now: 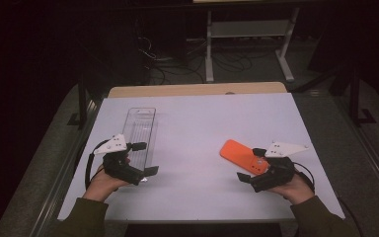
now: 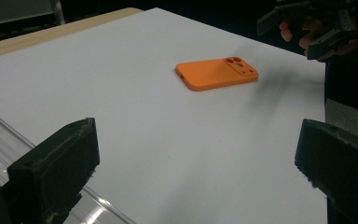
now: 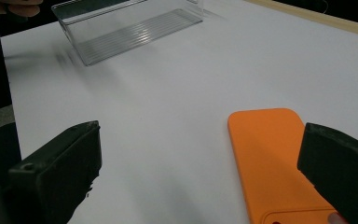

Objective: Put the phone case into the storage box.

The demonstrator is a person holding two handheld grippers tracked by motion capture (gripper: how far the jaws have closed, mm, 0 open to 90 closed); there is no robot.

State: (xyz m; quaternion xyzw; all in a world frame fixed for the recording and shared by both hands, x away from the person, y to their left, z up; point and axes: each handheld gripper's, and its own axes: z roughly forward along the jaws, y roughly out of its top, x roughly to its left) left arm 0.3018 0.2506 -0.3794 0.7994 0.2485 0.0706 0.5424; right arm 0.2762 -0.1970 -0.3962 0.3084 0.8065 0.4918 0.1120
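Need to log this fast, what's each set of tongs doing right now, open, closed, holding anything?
Left tongs: open, holding nothing, by the clear tray.
Right tongs: open, holding nothing, at the orange phone case.

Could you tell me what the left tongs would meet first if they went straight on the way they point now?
Probably the orange phone case. The left tongs are open, with bare white table ahead, and the case lies flat farther along that line. Depth is hard to judge, so they might pass just beside it.

White table (image 1: 202, 128) (cables (image 1: 177, 61) on floor beyond)
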